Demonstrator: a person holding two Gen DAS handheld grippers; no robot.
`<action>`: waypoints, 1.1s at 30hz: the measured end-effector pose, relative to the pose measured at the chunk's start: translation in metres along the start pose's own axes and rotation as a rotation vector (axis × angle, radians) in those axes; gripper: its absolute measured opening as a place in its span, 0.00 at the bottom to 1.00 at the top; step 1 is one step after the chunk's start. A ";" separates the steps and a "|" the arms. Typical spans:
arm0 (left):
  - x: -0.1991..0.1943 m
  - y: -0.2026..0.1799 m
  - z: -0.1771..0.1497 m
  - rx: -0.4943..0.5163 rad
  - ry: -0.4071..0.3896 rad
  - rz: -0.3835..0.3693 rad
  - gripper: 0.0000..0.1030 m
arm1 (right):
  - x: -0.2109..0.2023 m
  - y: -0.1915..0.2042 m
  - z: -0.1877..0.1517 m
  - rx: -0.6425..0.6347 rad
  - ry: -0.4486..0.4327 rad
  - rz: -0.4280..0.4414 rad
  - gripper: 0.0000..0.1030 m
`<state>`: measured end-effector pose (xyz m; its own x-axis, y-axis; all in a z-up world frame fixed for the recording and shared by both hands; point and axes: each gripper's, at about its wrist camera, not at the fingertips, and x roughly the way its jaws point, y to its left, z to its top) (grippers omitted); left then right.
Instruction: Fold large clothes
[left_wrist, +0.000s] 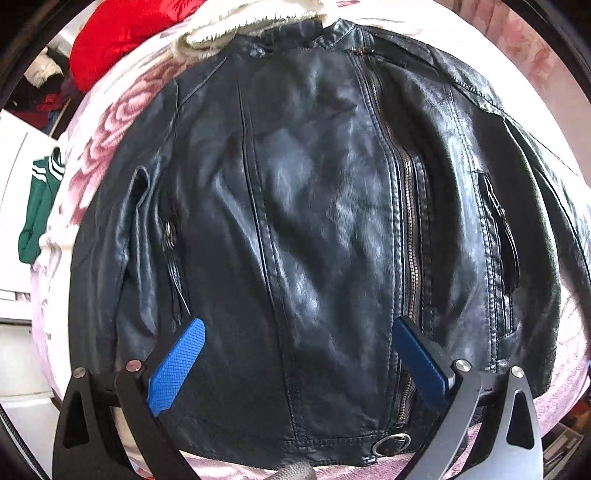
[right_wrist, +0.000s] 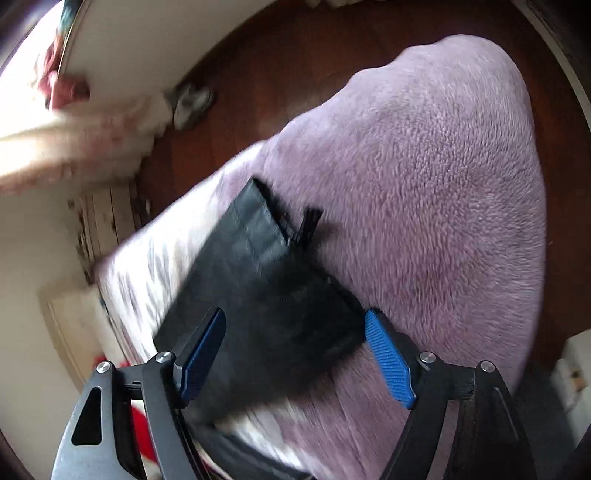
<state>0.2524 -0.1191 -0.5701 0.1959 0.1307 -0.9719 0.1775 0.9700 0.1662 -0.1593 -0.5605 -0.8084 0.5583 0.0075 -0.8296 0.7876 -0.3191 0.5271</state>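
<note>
Jacket flat, both tongs spread

Jacket (left_wrist: 314, 221) runs lengthwise ahead of left tongs (left_wrist: 299, 328); right tongs (right_wrist: 295, 325), gripping nothing, straddle its sleeve (right_wrist: 258, 266), nearer.

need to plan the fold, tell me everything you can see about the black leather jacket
The black leather jacket looks like glossy, creased leather. It lies flat, front up, on a pink floral blanket, collar far, hem near. An off-centre metal zipper runs down its closed front; zipped pockets sit at either side, a metal ring at the hem. Sleeves lie alongside the body. The left gripper hangs open above the hem; contact is unclear. In the blurred right wrist view, a dark cuff lies below the open right gripper.
</note>
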 end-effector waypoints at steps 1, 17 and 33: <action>0.001 0.001 -0.001 -0.008 0.005 -0.004 1.00 | 0.001 0.001 -0.012 0.035 -0.018 0.002 0.81; 0.003 -0.008 -0.010 0.007 0.002 -0.051 1.00 | 0.003 0.021 -0.089 0.037 -0.094 0.111 0.80; -0.010 0.026 -0.003 -0.113 -0.034 -0.087 1.00 | -0.062 0.206 -0.079 -0.324 -0.194 0.202 0.08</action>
<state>0.2524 -0.0943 -0.5562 0.2170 0.0402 -0.9753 0.0863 0.9945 0.0602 -0.0112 -0.5518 -0.6337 0.6743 -0.2131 -0.7070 0.7263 0.0184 0.6872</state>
